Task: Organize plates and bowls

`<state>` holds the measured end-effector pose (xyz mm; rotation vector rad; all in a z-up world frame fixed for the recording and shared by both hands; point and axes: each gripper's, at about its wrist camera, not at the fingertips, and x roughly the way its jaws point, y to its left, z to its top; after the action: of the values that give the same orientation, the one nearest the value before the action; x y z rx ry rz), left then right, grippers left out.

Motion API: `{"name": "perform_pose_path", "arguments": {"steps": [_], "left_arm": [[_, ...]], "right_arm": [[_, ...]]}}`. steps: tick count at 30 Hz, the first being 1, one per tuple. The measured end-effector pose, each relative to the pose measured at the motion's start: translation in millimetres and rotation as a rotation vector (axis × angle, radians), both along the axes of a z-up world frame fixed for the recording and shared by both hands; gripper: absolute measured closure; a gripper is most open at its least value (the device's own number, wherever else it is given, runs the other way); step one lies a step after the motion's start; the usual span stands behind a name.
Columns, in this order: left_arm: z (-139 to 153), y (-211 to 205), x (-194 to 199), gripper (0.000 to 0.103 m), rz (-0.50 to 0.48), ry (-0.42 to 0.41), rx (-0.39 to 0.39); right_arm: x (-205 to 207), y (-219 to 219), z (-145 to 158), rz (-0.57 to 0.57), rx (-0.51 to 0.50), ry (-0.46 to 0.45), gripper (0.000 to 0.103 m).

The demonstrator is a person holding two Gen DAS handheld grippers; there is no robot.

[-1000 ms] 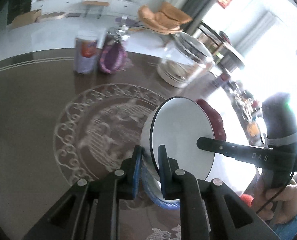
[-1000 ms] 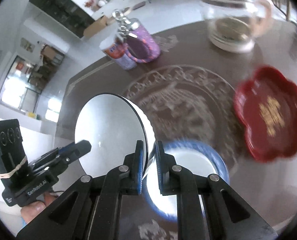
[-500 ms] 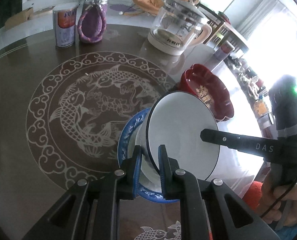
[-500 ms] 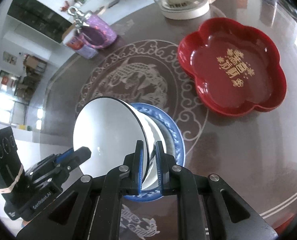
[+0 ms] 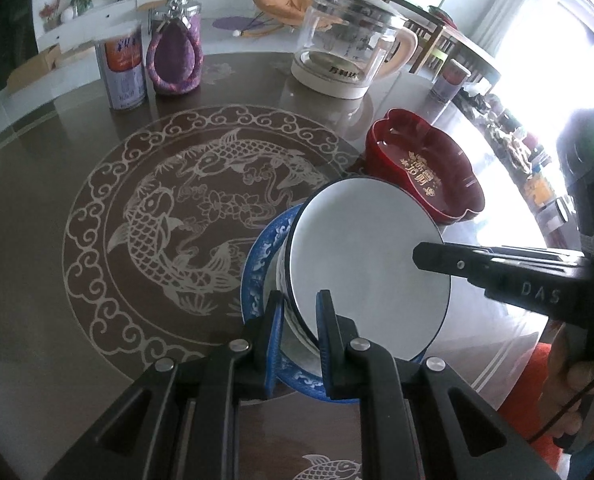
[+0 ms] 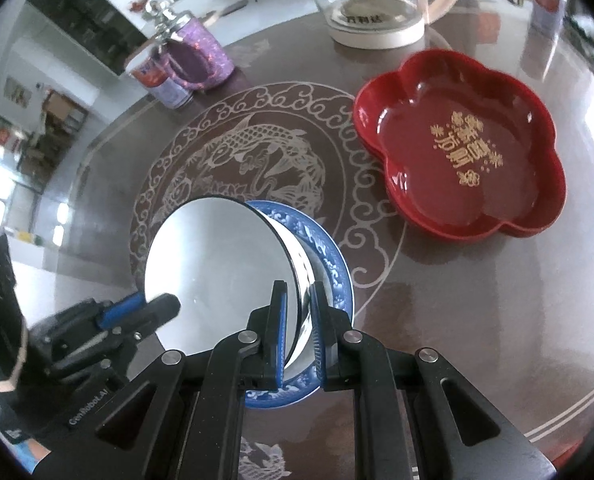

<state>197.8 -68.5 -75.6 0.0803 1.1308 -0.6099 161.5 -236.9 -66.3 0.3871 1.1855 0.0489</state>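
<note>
Holding one white bowl [image 5: 369, 268] between them, both claws grip its dark rim from opposite sides: the left claw [image 5: 300, 332] is closed on the near edge in its own view, and the right claw [image 6: 299, 320] is pinched on the rim likewise. The bowl is tipped, its mouth facing partly sideways, and it sits over the blue patterned plate [image 6: 329, 264] on the brown tabletop [image 5: 37, 208], just at the edge of the carved fish medallion [image 5: 201, 208]. Whether its foot already touches the plate I cannot tell.

So the stacking looks nearly done: bowl and plate are together, but the bowl is not level or released. To the right, apart from the stack, the red flower-shaped dish [image 6: 461, 164] lies by itself, likely the piece left to gather. Farther off stand a glass kettle [image 5: 345, 40], a can [image 5: 123, 72] and a purple jar [image 5: 175, 56].
</note>
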Motion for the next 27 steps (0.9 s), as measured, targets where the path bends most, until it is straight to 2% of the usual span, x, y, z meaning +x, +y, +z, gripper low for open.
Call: {"name": "perform_pose_path", "arguments": {"steps": [5, 7, 9, 10, 11, 12, 14, 16, 17, 20, 23, 27], "left_arm": [[12, 2, -1, 0.084, 0.010, -0.049, 0.000], [19, 6, -2, 0.082, 0.024, -0.071, -0.010], [26, 13, -2, 0.066, 0.045, -0.098, -0.022], [30, 17, -4, 0.049, 0.060, -0.117, -0.027], [35, 23, -6, 0.037, 0.075, -0.142, -0.034], [38, 27, -9, 0.033, 0.088, -0.166, -0.038], [45, 39, -18, 0.021, 0.117, -0.234, -0.029], [45, 52, -28, 0.017, 0.144, -0.289, -0.010], [43, 57, -32, 0.014, 0.155, -0.305, 0.000], [19, 81, -47, 0.014, 0.197, -0.324, 0.025], [-20, 97, -49, 0.014, 0.227, -0.264, 0.074], [-57, 110, -43, 0.014, 0.288, -0.189, 0.108]], "right_arm": [[-3, 8, 5, 0.030, -0.064, -0.035, 0.090], [-4, 12, 12, 0.046, -0.097, -0.071, 0.087], [-8, 15, 21, 0.055, -0.123, -0.115, 0.085], [-9, 16, 25, 0.054, -0.131, -0.133, 0.083], [-12, 16, 31, 0.052, -0.138, -0.162, 0.070], [-15, 15, 36, 0.047, -0.142, -0.188, 0.053], [-26, 12, 47, 0.032, -0.152, -0.252, 0.041], [-41, 8, 52, 0.013, -0.172, -0.301, 0.040], [-49, 5, 52, 0.000, -0.180, -0.317, 0.036], [-79, -5, 39, -0.066, -0.207, -0.353, 0.033], [-110, -18, 6, -0.141, -0.259, -0.344, 0.033], [-131, -32, -40, -0.199, -0.325, -0.269, 0.033]]}}
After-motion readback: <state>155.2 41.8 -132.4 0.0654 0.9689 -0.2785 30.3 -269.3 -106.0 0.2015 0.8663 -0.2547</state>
